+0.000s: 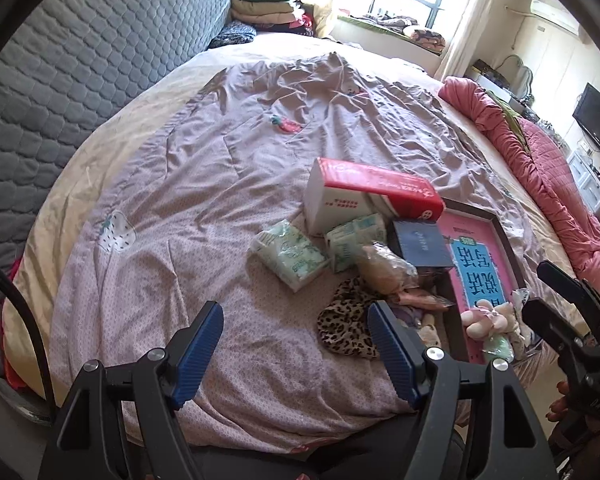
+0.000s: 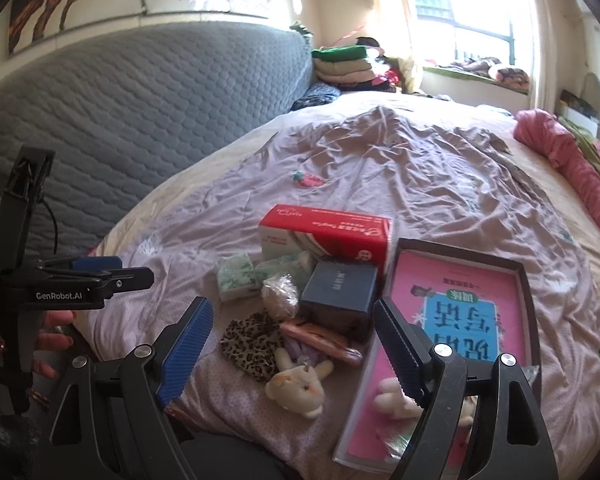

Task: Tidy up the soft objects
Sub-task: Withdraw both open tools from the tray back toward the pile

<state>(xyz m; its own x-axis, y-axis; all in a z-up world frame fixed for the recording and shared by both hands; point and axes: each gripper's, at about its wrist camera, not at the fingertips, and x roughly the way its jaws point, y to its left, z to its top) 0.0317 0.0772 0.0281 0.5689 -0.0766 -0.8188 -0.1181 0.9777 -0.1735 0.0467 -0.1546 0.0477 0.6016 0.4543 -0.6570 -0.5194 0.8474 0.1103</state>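
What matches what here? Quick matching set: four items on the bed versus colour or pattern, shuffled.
Items:
1. tissue box
2. small box
3. pouch
4. plush bunny

Looks:
a. leopard print
b. cream
c. red and white
d. dark blue

Pairs: 1-c, 2-d, 3-a, 4-b

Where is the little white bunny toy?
In the right wrist view, the white bunny toy lies on the bedspread low in the middle, just right of the leopard-print cloth and left of the dark tray.
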